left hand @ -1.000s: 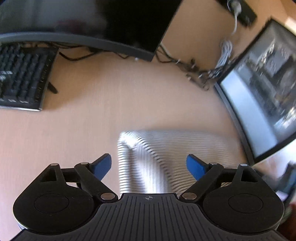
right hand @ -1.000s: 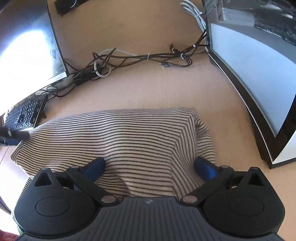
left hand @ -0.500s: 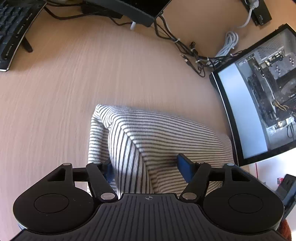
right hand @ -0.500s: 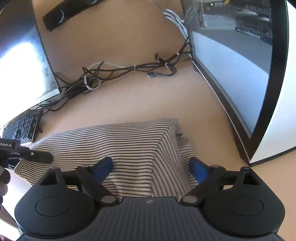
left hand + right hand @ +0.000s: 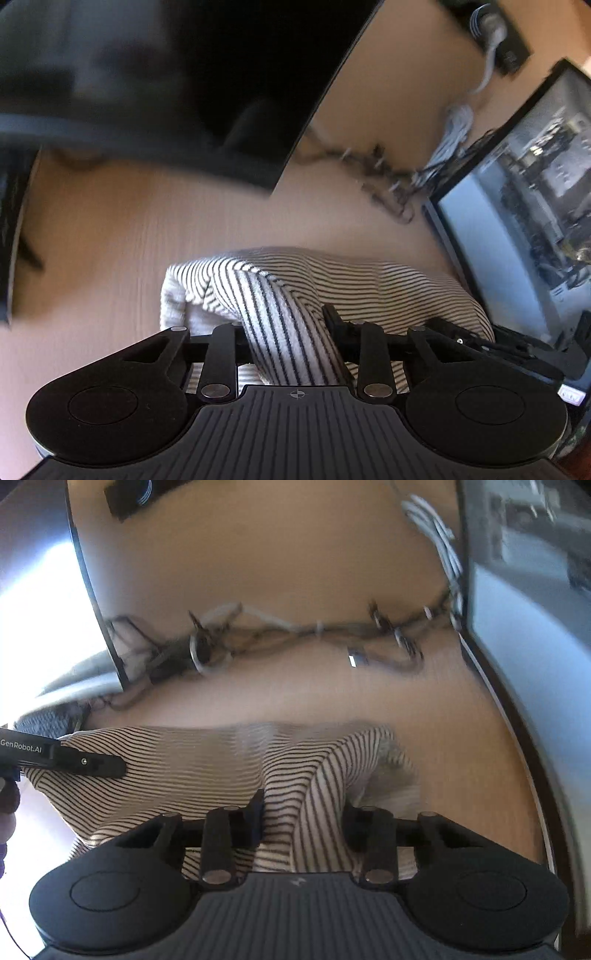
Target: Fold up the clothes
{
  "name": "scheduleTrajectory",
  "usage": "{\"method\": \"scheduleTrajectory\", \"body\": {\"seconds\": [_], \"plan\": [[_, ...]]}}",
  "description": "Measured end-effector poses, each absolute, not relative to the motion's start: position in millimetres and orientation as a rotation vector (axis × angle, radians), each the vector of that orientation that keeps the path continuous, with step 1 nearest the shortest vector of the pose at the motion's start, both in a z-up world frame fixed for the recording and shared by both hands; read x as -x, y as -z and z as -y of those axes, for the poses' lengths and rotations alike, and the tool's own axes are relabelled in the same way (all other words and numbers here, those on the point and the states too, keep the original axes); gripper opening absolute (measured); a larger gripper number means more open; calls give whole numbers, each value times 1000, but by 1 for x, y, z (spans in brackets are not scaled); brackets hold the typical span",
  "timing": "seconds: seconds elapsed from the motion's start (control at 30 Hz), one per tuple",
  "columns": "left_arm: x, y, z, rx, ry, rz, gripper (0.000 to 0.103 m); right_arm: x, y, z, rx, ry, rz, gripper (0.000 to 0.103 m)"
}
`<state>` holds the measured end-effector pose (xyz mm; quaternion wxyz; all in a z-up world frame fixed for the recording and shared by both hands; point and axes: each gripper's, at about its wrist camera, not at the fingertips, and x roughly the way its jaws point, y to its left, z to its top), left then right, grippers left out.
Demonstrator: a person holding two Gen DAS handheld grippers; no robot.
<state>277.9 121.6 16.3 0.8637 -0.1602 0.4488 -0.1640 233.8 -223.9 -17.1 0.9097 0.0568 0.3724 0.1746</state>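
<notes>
A white garment with thin black stripes (image 5: 373, 280) lies folded on the tan wooden desk (image 5: 129, 243). My left gripper (image 5: 288, 326) is shut on a raised ridge of the cloth at its left end. In the right wrist view the same garment (image 5: 184, 760) stretches leftward, and my right gripper (image 5: 303, 810) is shut on a pinched-up fold at its right end. The left gripper's black finger (image 5: 85, 762) shows at the far left, against the cloth. Part of the right gripper (image 5: 502, 343) appears low on the right in the left wrist view.
A dark monitor (image 5: 184, 74) hangs over the desk behind the garment, with a keyboard (image 5: 11, 229) at the left. A second lit screen (image 5: 535, 635) stands close on the right. A tangle of cables (image 5: 295, 635) runs along the back.
Both grippers have closed from open onto the striped cloth, and each now pinches up a ridge. Both cameras have tilted and the frames are blurred by motion.
</notes>
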Motion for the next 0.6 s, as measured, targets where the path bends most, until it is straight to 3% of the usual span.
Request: {"method": "scheduleTrajectory", "body": {"seconds": [0.2, 0.43, 0.5, 0.6], "plan": [[-241, -26, -127, 358, 382, -922, 31, -205, -11, 239, -151, -425, -717, 35], [-201, 13, -128, 380, 378, -1016, 34, -166, 20, 241, -148, -405, -800, 36], [-197, 22, -128, 355, 350, -1031, 44, -161, 38, 240, -133, -376, -837, 44], [-190, 30, -127, 317, 311, -1038, 49, -157, 50, 241, -142, -334, -844, 52]]}}
